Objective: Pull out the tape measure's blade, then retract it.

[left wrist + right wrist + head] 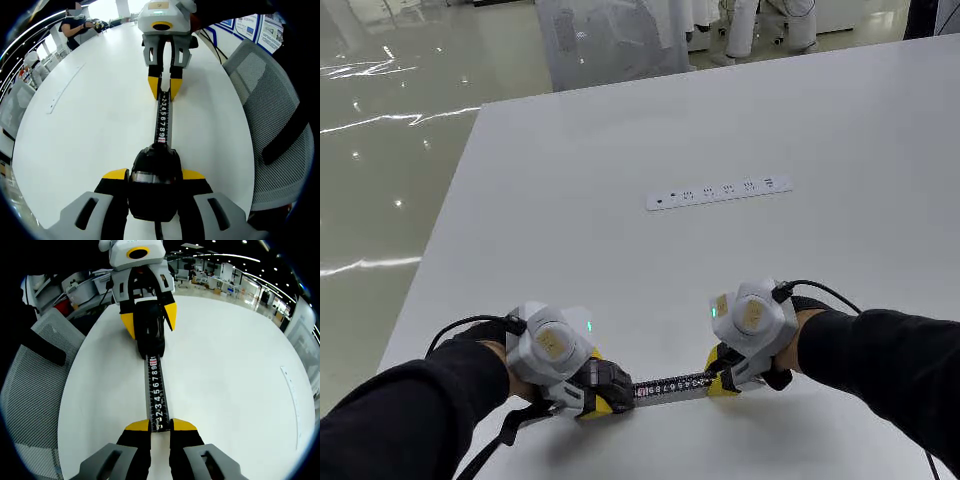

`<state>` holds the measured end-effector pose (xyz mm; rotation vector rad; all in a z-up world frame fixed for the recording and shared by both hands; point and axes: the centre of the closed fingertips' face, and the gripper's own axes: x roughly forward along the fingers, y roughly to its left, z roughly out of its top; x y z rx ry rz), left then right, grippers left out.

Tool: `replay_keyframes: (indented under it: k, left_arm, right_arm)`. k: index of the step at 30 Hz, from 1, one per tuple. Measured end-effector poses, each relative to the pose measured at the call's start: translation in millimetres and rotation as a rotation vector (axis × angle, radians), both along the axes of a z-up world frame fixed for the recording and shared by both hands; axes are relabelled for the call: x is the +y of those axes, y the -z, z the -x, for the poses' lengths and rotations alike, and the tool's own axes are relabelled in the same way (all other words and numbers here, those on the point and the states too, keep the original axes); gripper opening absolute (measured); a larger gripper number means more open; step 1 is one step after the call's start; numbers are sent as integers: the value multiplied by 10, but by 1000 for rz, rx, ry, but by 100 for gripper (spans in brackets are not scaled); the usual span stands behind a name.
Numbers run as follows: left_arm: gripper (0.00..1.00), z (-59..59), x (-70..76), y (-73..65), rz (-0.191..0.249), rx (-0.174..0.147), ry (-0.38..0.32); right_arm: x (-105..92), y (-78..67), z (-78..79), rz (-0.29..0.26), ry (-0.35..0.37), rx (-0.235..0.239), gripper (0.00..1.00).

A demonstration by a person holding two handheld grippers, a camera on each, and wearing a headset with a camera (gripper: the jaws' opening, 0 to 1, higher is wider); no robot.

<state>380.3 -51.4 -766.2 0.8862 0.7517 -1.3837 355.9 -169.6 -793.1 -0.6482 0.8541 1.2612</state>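
Observation:
The black tape measure case (154, 181) sits between the yellow-tipped jaws of my left gripper (154, 175), which is shut on it; the case (608, 383) lies low on the white table (620, 180) near its front edge. A short length of blade (670, 387) with black numerals runs from the case to my right gripper (161, 425), which is shut on the blade's end. The blade (155, 392) lies flat just above the table. In the left gripper view the right gripper (165, 86) faces me; in the right gripper view the left gripper (149, 320) and case (150, 337) face me.
A white power strip (718, 192) lies flat on the table beyond the grippers. A grey mesh chair (270, 130) stands at the table's near edge. A person (77, 25) stands past the table's far end. Shiny floor lies beyond the left edge.

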Motion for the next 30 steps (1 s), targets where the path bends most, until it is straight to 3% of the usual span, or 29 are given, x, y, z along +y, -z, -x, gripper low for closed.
replay_keyframes:
  k: [30]
  left_arm:
    - [32,-5,-3,-2,4,2,-10]
  right_arm:
    - [-156,6,10,7,13,4,8]
